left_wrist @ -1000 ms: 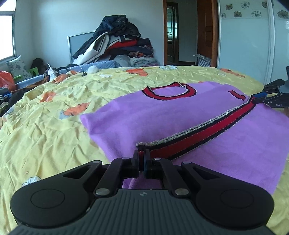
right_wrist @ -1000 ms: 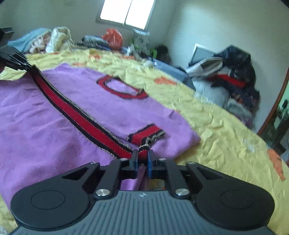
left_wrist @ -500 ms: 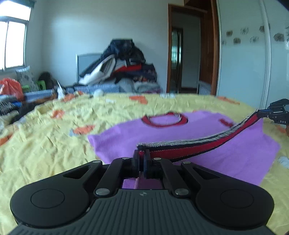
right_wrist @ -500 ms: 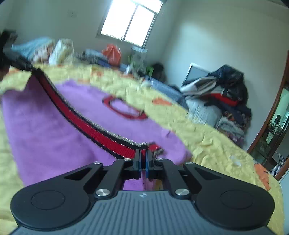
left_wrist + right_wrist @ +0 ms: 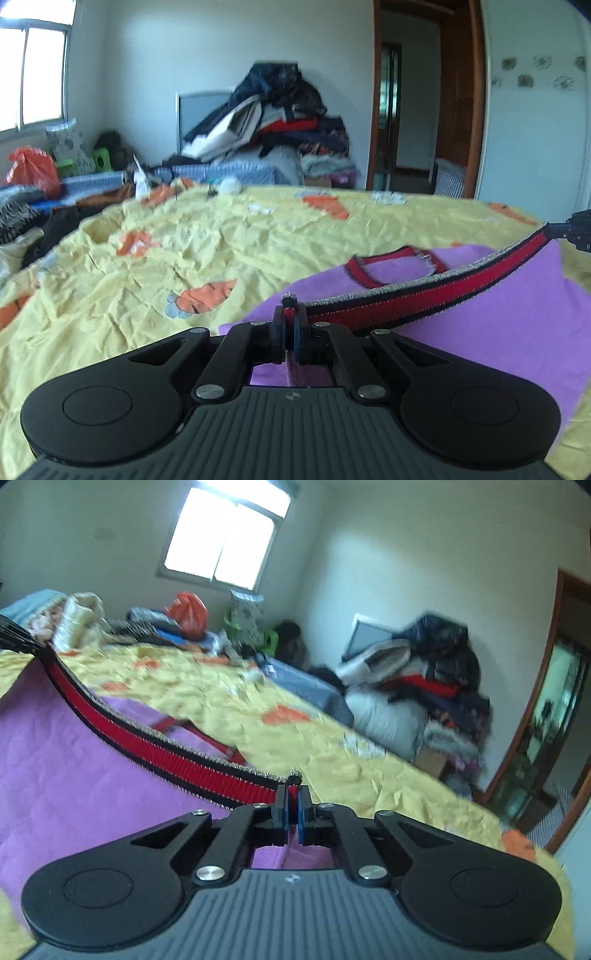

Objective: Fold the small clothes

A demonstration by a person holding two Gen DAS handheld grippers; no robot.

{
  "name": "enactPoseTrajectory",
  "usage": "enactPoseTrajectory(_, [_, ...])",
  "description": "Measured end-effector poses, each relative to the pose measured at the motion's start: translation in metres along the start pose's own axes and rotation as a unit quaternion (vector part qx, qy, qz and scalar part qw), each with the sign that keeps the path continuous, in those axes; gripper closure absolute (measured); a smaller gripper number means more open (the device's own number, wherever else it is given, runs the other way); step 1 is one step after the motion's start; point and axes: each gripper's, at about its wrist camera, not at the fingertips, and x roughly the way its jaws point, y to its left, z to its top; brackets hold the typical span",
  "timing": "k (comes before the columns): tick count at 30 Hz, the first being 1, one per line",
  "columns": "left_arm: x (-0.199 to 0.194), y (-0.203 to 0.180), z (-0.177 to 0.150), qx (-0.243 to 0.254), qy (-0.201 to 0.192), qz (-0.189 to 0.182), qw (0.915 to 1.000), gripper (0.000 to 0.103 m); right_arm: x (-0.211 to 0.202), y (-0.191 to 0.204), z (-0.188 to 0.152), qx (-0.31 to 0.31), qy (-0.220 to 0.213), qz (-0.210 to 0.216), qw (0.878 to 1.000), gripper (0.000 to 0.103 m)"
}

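- Biggest thing in play: the bed [image 5: 110,280] under its yellow sheet, and that's our landmark.
- On the bed lies the purple sweater [image 5: 517,332], neckline flat on the sheet, while its near edge is lifted clear.
- That lifted edge is the red striped hem [image 5: 424,295], stretched in a sagging line above the bed from one tool to the other.
- Left tool [image 5: 290,325]: clamped tight on one hem corner, jaws pinching the knit.
- Right tool [image 5: 291,805]: clamped on the opposite corner, its jaws having just been closing, hem between them.
- Playing it well, I'd say: keep both corners level, hold the hem taut, carry it over towards the neckline and lay it square, so no crease gets trapped underneath.
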Motion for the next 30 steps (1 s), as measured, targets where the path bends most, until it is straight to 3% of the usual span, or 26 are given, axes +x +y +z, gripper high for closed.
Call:
enactPoseTrajectory(6, [0.054,0.018,0.002,-0.007,0.042,0.0,0.9991,0.097,0.055,-0.008,-0.01,0.002,0.048,0.004,0.999,0.099])
enactPoseTrajectory(13, [0.081,0.033,0.004,-0.017,0.062,0.0,0.998,0.097,0.092,-0.017,-0.009,0.01,0.072,0.005,0.997,0.099])
enactPoseTrajectory(16, [0.098,0.035,0.0,-0.018,0.089,0.015,0.9958,0.093,0.108,-0.02,-0.015,0.018,0.092,0.003,0.996,0.099])
enactPoseTrajectory(17, [0.106,0.039,-0.003,-0.022,0.105,0.031,0.9937,0.091,0.117,-0.021,-0.018,0.02,0.11,0.008,0.994,0.094])
enactPoseTrajectory(18, [0.109,0.045,-0.004,-0.032,0.116,0.037,0.992,0.082,0.123,-0.021,-0.022,0.02,0.125,0.001,0.992,0.08])
enactPoseTrajectory(19, [0.105,0.049,-0.004,-0.043,0.114,0.045,0.9916,0.078,0.121,-0.022,-0.023,0.02,0.123,-0.015,0.992,0.071])
enactPoseTrajectory(20, [0.097,0.053,-0.001,-0.054,0.111,0.062,0.9904,0.08,0.115,-0.023,-0.021,0.022,0.118,-0.03,0.992,0.05])
enactPoseTrajectory(21, [0.082,0.052,0.003,-0.055,0.105,0.072,0.9903,0.079,0.104,-0.025,-0.018,0.031,0.112,-0.037,0.993,0.042])
enactPoseTrajectory(23, [0.045,0.04,0.006,-0.045,0.086,0.054,0.9938,0.075,0.071,-0.027,-0.013,0.058,0.101,-0.018,0.993,0.042])
enactPoseTrajectory(25, [0.007,0.02,0.001,-0.045,0.076,0.023,0.9958,0.058,0.03,-0.02,-0.015,0.072,0.09,0.007,0.993,0.042])
enactPoseTrajectory(26, [-0.011,0.007,-0.006,-0.045,0.078,0.002,0.996,0.043,0.012,-0.013,-0.019,0.066,0.09,0.016,0.994,0.042])
enactPoseTrajectory(28, [-0.036,-0.021,-0.026,-0.027,0.089,-0.023,0.9954,0.039,-0.017,0.002,-0.03,0.066,0.111,0.02,0.991,0.042])
enactPoseTrajectory(30, [-0.047,-0.041,-0.048,-0.019,0.107,-0.041,0.9933,0.039,-0.038,0.012,-0.047,0.091,0.126,0.051,0.987,0.042])
